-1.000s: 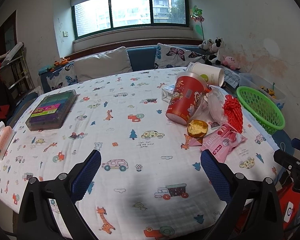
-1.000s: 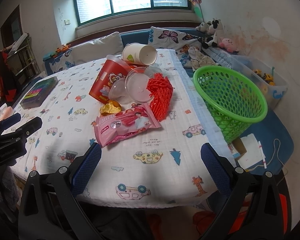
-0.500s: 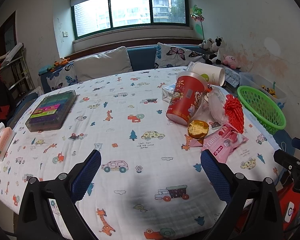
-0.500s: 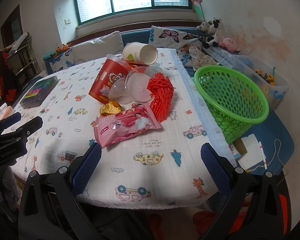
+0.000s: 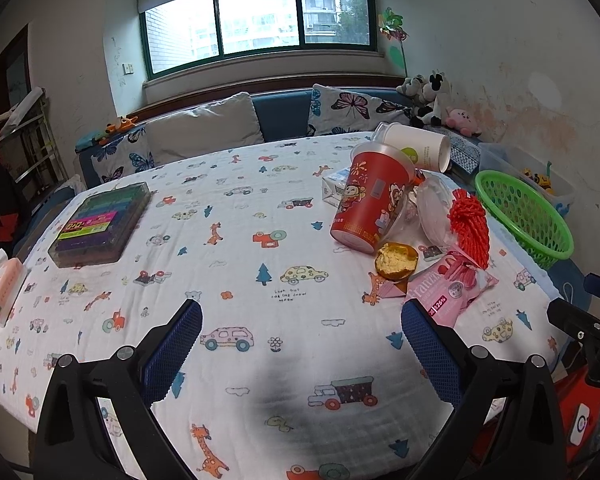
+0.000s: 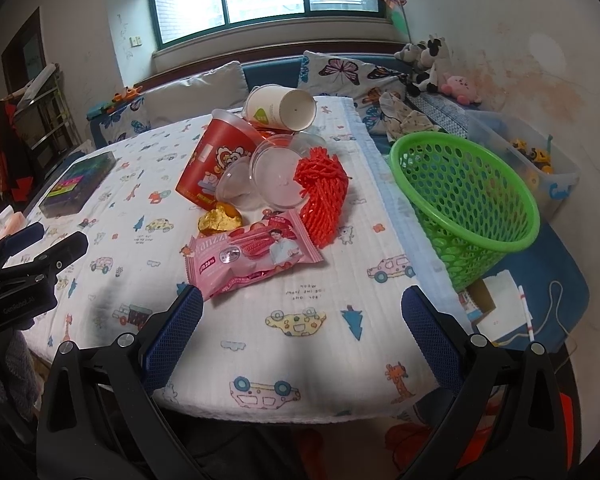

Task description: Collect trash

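At the far left edge of the surface (image 5: pixel 236 320), which is covered by a white cloth printed with cars and giraffes, lies a pale pink tissue pack (image 5: pixel 2 292), and just beyond it sits a clear case of coloured markers (image 5: pixel 100 224). The left gripper (image 5: pixel 300 334) hovers low over the bare middle of the cloth, its blue-padded fingers (image 5: pixel 172 354) spread wide with nothing between them. To the right the trash lies in one heap: a red printed cup (image 5: pixel 370 208) tipped on its side, a white paper cup (image 5: pixel 418 151) lying across the top of it, a small white carton (image 5: pixel 334 192) just behind, clear plastic lids (image 6: pixel 276 174) leaning against the red cup, a gold foil wrapper with crumbs (image 5: pixel 396 260) just in front of that cup, a red foam net (image 6: pixel 322 192) beside the lids, and a pink snack packet (image 6: pixel 256 256) nearest the front edge — touching the foil. The right gripper (image 6: pixel 302 332) hangs just short of that packet, fingers (image 6: pixel 430 340) equally wide apart and holding nothing. Off the right edge of the surface stands a green mesh basket (image 6: pixel 500 240), tilted toward the heap, with a clear toy bin (image 6: pixel 556 188) behind it.
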`<act>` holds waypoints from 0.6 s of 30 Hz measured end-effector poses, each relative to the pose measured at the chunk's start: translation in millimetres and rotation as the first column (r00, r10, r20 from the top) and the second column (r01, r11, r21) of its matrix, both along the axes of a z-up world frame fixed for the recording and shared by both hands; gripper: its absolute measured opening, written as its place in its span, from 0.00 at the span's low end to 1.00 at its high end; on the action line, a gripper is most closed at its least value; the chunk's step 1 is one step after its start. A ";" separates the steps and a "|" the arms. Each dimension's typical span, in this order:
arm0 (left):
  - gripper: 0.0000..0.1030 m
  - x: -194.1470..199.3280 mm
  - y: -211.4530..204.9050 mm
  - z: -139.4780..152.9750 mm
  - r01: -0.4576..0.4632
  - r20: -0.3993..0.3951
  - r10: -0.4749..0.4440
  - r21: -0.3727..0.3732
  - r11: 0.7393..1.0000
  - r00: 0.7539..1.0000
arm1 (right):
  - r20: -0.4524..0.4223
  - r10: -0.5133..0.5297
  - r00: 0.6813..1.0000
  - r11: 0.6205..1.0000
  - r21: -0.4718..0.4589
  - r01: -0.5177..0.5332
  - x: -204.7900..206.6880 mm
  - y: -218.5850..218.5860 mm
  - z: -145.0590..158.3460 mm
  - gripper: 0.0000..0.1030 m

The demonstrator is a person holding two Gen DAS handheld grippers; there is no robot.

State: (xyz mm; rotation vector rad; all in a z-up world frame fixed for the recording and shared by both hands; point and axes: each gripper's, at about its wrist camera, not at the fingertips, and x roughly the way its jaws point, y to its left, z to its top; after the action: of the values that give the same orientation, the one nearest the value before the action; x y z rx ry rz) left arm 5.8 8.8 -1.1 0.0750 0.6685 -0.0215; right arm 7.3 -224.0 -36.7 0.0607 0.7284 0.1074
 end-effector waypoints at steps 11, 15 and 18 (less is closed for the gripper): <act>0.94 11.7 -1.7 -4.4 0.002 -0.008 -0.002 0.006 1.000 1.000 | -0.004 0.004 1.000 1.000 -0.003 -0.004 8.2 -1.3 0.8 0.96; 0.94 21.2 -11.5 -7.3 0.007 -0.015 -0.007 0.015 1.000 1.000 | -0.004 0.009 1.000 1.000 -0.004 -0.009 14.5 -2.3 2.8 0.96; 0.94 23.5 -11.9 -5.8 0.010 -0.015 -0.009 0.019 1.000 1.000 | -0.002 0.018 1.000 1.000 -0.008 -0.018 18.6 -2.3 5.1 0.96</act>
State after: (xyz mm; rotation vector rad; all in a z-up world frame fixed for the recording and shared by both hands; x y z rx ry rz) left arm 29.3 -3.0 -6.9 0.0962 0.6835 -0.0248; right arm 25.9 -226.3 -31.6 0.0465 0.7311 0.1217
